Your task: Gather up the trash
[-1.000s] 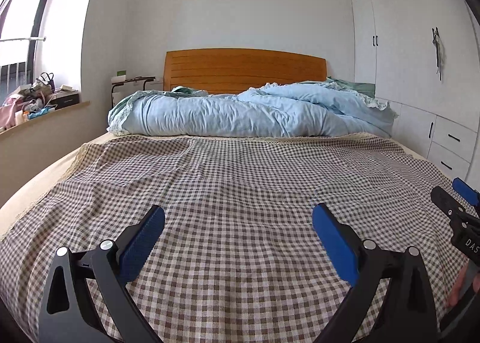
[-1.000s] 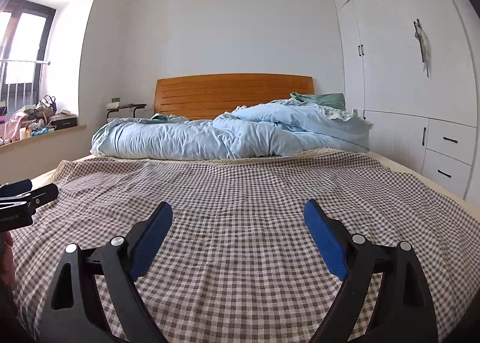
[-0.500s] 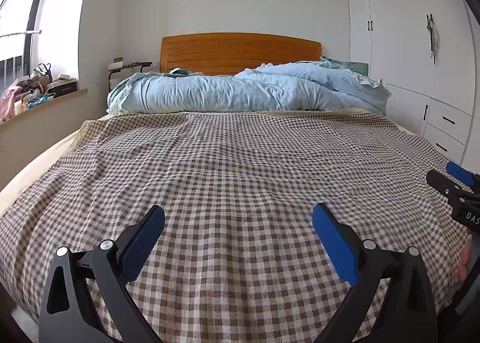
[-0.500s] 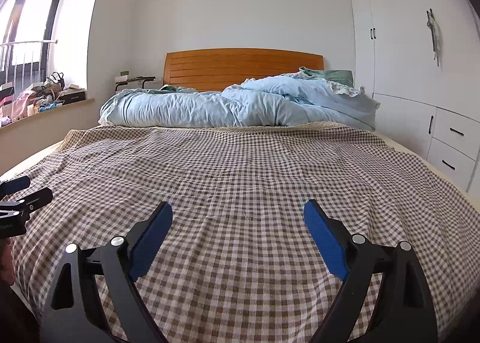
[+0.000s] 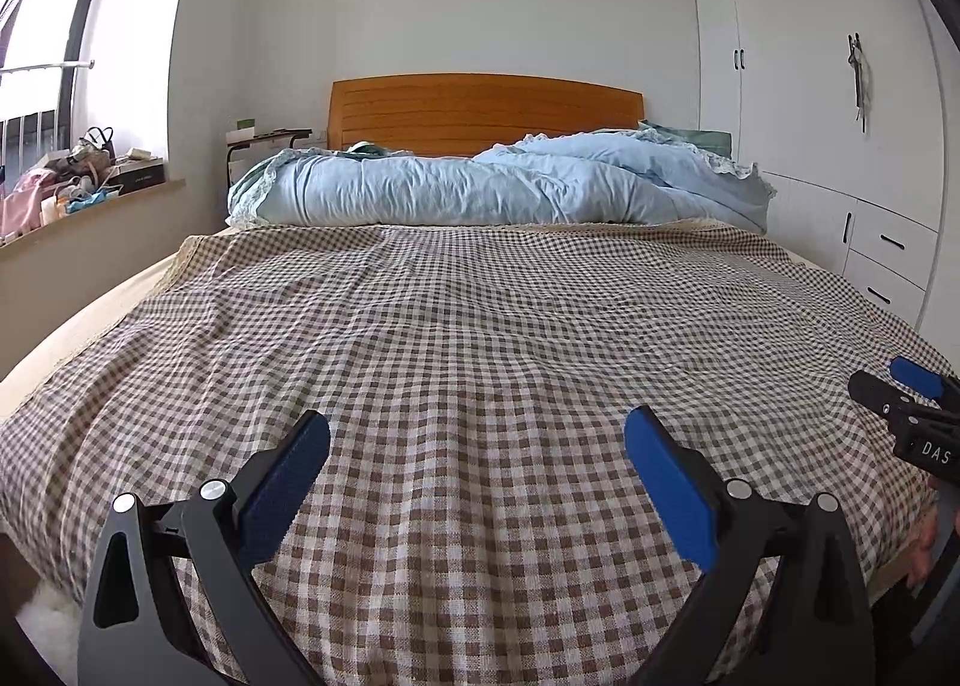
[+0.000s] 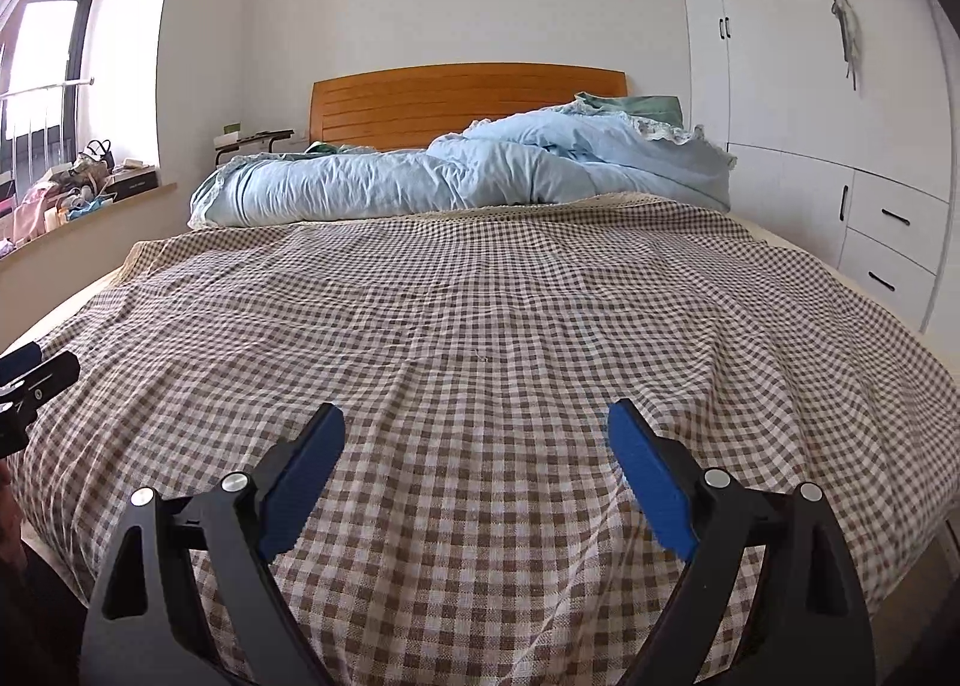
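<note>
No piece of trash shows on the bed in either view. My left gripper (image 5: 477, 434) hangs open over the foot of the brown checked bedspread (image 5: 480, 326), nothing between its blue pads. My right gripper (image 6: 476, 428) is open too, above the same bedspread (image 6: 480, 314) and empty. In the left wrist view the right gripper (image 5: 915, 392) shows at the right edge, held by a hand. In the right wrist view the tip of the left gripper (image 6: 30, 371) pokes in at the left edge.
A bunched light blue duvet (image 5: 480, 185) lies before the wooden headboard (image 5: 486, 107). White wardrobe doors and drawers (image 5: 840, 146) line the right wall. A window ledge (image 5: 84, 188) at the left holds bags and boxes. A small side table (image 5: 267, 137) stands beside the headboard.
Both grippers have drawn back toward the foot of the bed and tilted, so more of the bedspread and its near edge shows. Both stay open and empty.
</note>
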{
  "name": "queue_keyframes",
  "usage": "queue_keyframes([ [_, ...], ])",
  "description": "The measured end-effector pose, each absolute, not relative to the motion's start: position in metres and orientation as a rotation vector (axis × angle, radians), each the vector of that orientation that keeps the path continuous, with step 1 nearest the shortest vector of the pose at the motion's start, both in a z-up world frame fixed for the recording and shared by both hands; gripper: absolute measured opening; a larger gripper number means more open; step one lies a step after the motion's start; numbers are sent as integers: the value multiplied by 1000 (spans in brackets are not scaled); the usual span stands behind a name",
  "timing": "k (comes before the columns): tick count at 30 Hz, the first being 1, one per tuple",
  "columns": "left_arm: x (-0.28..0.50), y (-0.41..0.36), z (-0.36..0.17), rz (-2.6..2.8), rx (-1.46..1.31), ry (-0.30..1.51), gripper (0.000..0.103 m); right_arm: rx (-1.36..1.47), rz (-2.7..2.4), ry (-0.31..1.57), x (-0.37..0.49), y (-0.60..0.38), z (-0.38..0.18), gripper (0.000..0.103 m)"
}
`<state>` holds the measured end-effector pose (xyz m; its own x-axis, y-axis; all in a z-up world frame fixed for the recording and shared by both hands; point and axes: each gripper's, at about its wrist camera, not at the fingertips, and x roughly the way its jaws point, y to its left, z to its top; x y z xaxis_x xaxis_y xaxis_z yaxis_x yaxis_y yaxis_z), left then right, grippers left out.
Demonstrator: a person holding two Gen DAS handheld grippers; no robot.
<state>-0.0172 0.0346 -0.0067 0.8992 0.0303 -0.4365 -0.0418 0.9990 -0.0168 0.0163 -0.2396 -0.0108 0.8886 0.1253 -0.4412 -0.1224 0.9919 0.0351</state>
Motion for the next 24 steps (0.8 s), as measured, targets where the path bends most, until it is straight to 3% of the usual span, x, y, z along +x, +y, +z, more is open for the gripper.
queue_keyframes([
  [24, -16, 33, -2, 25, -28, 444, 95, 9, 160, 472, 20, -232, -12, 86],
])
